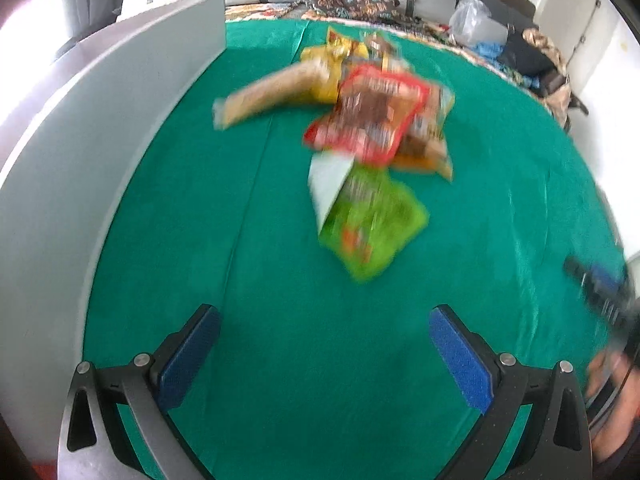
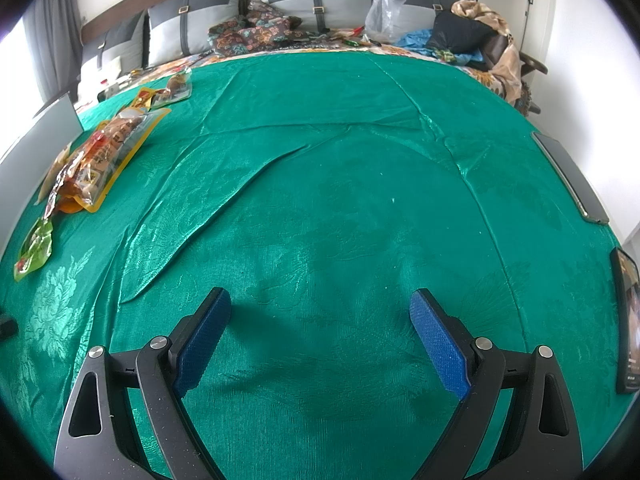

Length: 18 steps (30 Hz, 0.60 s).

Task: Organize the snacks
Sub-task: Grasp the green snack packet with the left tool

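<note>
Right wrist view gives us the green cloth, wide and bare ahead, with two dark flat devices along its right edge. A white board walls its left edge. We count about six overlapping snack packets near that board, blurred. Our left gripper and right gripper both gape, holding nothing, above bare cloth.

**Snack tally on the green cloth**

One red packet; one green packet; one long tan packet; perhaps two or three yellow and orange ones, blurred together; two phones at the right edge.
</note>
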Motion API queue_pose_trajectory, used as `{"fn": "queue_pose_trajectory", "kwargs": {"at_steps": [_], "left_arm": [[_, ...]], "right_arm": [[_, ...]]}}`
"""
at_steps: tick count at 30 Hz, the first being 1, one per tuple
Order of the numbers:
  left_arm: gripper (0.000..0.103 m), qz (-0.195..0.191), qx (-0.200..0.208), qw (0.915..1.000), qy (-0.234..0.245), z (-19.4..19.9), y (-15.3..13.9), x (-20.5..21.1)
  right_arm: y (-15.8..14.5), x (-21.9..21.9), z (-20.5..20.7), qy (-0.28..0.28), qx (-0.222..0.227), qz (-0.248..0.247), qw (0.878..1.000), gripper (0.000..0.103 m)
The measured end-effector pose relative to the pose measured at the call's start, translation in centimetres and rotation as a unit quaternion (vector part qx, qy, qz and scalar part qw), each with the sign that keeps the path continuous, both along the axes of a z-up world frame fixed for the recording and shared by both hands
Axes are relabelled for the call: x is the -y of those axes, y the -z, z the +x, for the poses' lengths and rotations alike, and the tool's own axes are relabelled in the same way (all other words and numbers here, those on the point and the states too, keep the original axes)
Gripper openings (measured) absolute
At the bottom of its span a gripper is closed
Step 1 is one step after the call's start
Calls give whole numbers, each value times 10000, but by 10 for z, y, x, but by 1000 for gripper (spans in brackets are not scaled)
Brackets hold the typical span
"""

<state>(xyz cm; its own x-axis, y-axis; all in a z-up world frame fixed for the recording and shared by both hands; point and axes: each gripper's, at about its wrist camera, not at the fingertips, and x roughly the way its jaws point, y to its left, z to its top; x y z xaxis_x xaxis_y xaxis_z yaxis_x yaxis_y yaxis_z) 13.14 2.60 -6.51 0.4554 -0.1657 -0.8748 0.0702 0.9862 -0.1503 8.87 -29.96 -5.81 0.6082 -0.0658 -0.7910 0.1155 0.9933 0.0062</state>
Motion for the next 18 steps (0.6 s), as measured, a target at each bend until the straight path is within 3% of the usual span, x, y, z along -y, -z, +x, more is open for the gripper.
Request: {"fn": "queue_pose_trajectory", "kwargs": {"at_steps": [5,9,12,15,17,18], "left_arm": [[103,-27,-126,9994,-322,52,-4,8],[103,168,-399,9970,-643,80,14,7],[103,543,-354,9961,-593,81,20,9],[103,567,-250,9968,-497,78,18,6],[97,562,-209,9970,-487,75,17,2],[84,559,-134,9972,-472,72,14,0]], "right_arm": [[0,0,0,0,2,4,10000,93],[0,0,0,0,3,6,10000,93],[0,0,0,0,3,8,10000,93],[-1,0,0,-1,5,12,10000,93],[0,0,0,-2,8,16,10000,93],[0,0,0,-2,9,18,10000,93]]}}
